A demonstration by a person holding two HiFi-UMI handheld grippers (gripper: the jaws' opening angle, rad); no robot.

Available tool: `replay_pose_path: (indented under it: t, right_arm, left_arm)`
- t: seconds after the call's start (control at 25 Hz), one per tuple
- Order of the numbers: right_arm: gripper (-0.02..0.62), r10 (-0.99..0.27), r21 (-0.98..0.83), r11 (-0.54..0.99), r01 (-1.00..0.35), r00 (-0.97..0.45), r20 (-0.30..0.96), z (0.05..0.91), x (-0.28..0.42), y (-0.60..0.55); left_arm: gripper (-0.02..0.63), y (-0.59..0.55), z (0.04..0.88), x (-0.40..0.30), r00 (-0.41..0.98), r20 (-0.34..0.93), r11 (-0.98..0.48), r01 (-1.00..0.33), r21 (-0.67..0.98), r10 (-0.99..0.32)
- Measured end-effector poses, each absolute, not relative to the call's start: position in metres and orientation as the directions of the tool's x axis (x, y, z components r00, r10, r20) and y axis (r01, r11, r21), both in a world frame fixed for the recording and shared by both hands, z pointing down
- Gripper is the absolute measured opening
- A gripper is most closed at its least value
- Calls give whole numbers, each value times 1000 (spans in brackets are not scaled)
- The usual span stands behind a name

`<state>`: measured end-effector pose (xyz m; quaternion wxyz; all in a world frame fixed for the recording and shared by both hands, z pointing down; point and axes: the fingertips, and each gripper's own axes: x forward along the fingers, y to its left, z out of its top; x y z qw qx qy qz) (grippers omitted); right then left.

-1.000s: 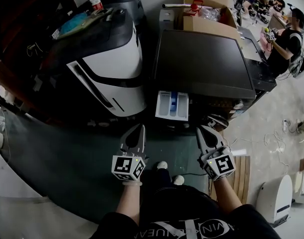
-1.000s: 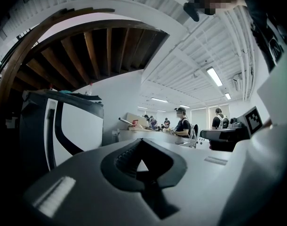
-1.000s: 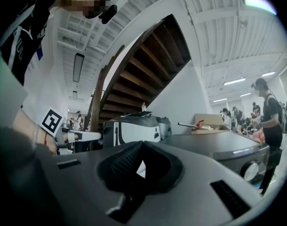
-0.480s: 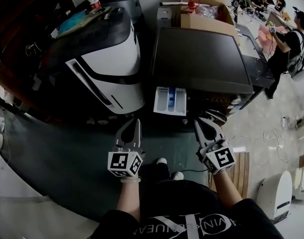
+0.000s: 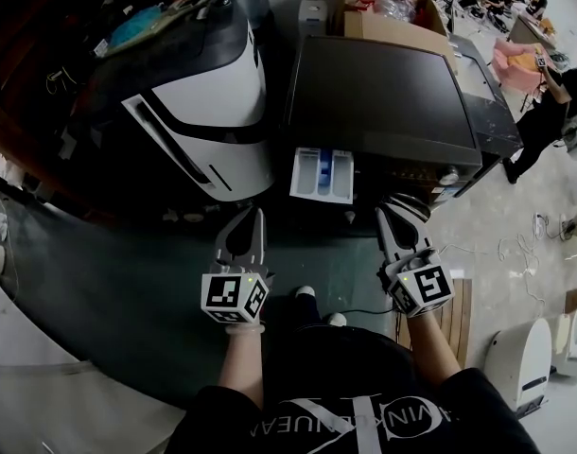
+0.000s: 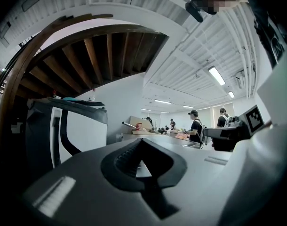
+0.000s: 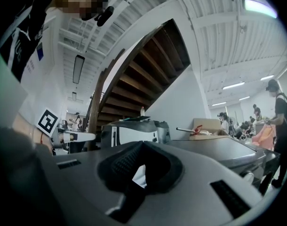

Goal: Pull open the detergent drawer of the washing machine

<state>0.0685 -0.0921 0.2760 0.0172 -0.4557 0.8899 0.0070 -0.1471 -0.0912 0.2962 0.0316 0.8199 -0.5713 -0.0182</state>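
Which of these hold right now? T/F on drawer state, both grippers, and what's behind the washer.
1. The detergent drawer stands pulled out of the washing machine. True.
2. The left gripper is clamped on the drawer. False: its jaws are together on nothing, and in the head view it sits short of the drawer.
3. The right gripper has its jaws wide apart. False: they are together, with nothing between them.
4. A cardboard box sits past the far edge of the washing machine's dark top. True.
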Motion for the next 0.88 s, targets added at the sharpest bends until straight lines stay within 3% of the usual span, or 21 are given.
replay_pose_path:
  t: [0.88]
  right_arm:
    - [12, -813, 3, 581, -814, -581, -43, 278, 80, -100]
  left_arm:
    - [9, -100, 296, -134, 353, 14, -352, -934, 54, -936]
